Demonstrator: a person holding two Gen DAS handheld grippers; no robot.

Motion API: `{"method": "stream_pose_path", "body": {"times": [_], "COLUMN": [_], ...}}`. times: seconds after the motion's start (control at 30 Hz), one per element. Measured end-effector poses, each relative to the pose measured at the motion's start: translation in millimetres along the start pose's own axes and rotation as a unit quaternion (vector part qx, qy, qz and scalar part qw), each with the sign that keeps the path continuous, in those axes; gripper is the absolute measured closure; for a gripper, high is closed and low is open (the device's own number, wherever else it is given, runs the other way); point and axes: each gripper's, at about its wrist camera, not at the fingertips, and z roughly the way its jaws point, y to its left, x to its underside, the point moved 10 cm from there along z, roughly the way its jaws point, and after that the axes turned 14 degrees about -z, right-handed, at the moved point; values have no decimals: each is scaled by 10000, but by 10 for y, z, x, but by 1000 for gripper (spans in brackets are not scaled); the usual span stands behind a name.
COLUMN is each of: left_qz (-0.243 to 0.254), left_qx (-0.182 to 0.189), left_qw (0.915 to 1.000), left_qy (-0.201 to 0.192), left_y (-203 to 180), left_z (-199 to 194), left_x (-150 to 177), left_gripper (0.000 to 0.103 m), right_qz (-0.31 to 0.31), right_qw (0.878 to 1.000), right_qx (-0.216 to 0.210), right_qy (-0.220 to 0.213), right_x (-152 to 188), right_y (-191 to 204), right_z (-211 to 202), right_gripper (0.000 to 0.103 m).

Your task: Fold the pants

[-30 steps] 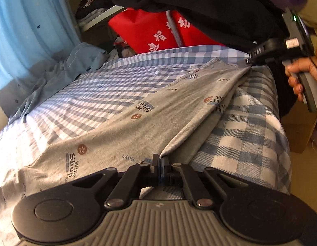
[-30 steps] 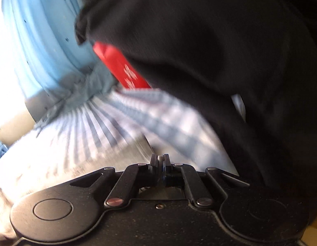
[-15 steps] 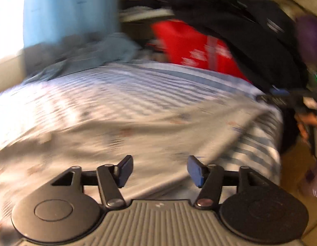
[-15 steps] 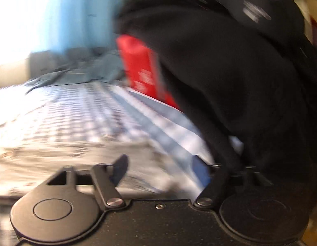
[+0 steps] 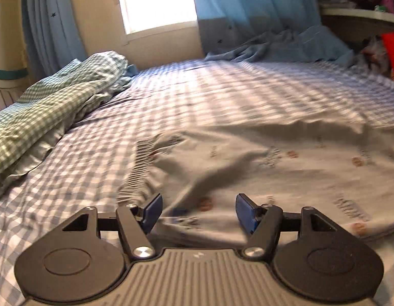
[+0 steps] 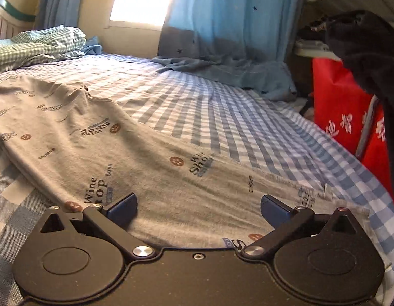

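Note:
The grey printed pants [image 5: 260, 168] lie flat on the blue checked bed sheet [image 5: 222, 97], with the ribbed waistband [image 5: 138, 173] at the left in the left wrist view. My left gripper [image 5: 199, 210] is open and empty, just above the waistband end. In the right wrist view the pants [image 6: 146, 153] stretch from far left to the near right. My right gripper [image 6: 199, 209] is open and empty over the leg end, near the bed's right edge.
A crumpled green checked quilt [image 5: 44, 107] lies at the left of the bed. Blue curtains [image 6: 222, 25] and a blue cloth [image 6: 222, 71] sit at the far side. A red bag [image 6: 349, 117] and dark clothes [image 6: 370, 51] stand off the bed's right edge.
Both grippers were shut on the pants a second ago; both have opened and let go. Both views have swung left toward the window, and the pants now lie on the bed.

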Motion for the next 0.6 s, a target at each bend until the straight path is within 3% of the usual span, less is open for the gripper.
{"method": "stream_pose_path", "body": {"times": [0.07,0.2,0.27,0.3,0.37,0.43,0.53,0.6], "left_qz": [23,176,154,123,99,89,96,48], "left_qx": [-115,-6,-192,-157,203,501,821,939], "left_qw": [9999,9998,9997,9996,9988,9967,9934,9930], "left_qy": [71,-24,-95,-205,-428,-625,-800,-709], "left_y": [277,426,400,348,156,-131,-542,-703], "left_z": [131,83,-6,-53,-130,-139,-31,135], "left_x": [20,10,-19,-64,-192,-355,-476,-465], "left_gripper": [40,41,25,16,15,11,8,8], "right_qz": [49,-139,-205,-198,-199,-16,609,800], "right_qw": [9999,9992,9992,9992,9971,9891,9600,9420], "right_qx": [34,358,289,58,-462,-1323,-2634,-3187], "right_qy": [98,132,-165,-345,-564,-648,-731,-686], "right_x": [-7,-126,-362,-524,-863,-1221,-1741,-2039], "right_y": [-24,-38,4,46,161,338,604,789], "right_z": [61,30,-48,-60,26,236,644,940], "right_gripper": [1,1,1,1,1,1,1,5]}}
